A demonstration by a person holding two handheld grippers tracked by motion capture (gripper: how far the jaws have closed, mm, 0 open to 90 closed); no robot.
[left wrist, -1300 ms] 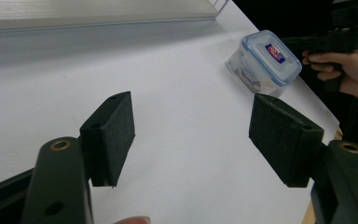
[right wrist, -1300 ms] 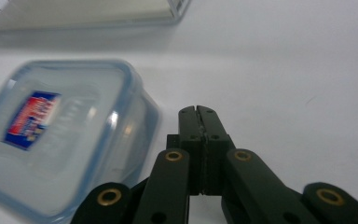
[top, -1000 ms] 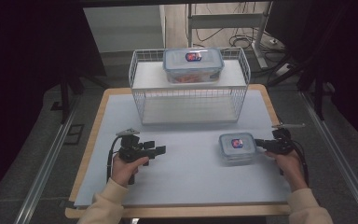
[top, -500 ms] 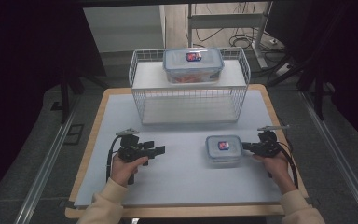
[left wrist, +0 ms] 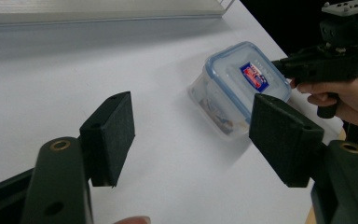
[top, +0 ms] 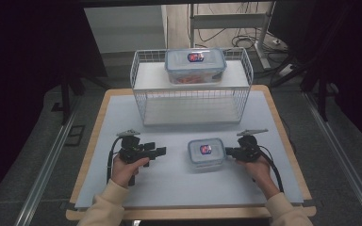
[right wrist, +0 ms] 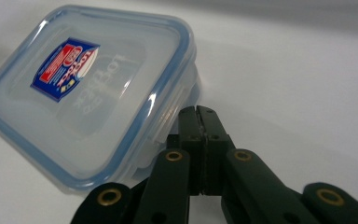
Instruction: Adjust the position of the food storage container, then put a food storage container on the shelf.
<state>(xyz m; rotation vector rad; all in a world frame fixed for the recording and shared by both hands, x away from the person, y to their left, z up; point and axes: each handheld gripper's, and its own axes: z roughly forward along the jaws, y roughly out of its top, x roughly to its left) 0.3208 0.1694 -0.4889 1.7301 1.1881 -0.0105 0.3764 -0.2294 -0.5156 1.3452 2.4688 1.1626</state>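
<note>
While the left gripper (top: 160, 151) lies level over the table (top: 122, 122), jaws apart and empty, the right gripper (top: 228, 151), jaws together, noses against the small container (top: 207, 153).

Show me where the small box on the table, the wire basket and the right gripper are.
small box (top: 207, 153), high view, on its lid beside the label.
wire basket (top: 192, 111), high view, on its front wire wall.
right gripper (right wrist: 199, 112), right gripper view, at the tips of its shut jaws.
</note>
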